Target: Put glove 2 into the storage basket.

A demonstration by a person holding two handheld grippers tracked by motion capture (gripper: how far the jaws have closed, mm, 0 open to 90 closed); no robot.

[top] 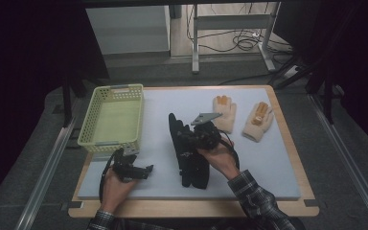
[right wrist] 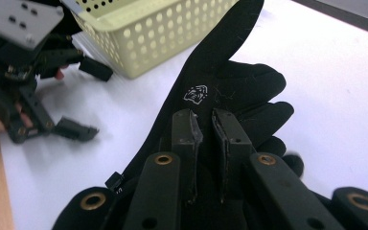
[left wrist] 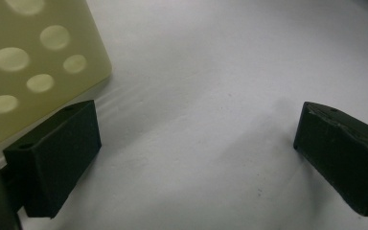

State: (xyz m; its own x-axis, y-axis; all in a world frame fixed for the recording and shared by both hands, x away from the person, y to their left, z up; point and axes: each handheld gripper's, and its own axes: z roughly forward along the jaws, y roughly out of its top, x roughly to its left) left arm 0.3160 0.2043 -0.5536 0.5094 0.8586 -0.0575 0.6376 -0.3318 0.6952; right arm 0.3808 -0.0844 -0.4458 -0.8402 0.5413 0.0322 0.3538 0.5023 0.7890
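My right gripper is shut on a black glove near the middle of the white mat. In the right gripper view the two pads pinch a fold of the black glove, whose fingers spread away to the right; a small white logo marks it. My left gripper rests at the mat's front left, just below the yellow-green basket. Its jaws stand wide open over bare mat in the left gripper view, with the basket's corner beside the left jaw. The right gripper view also shows the left gripper, open.
Two cream gloves with orange patches lie at the back right of the mat, one beside the other. The white mat lies on a wooden board whose edge runs along the front. A desk frame and cables stand on the floor behind.
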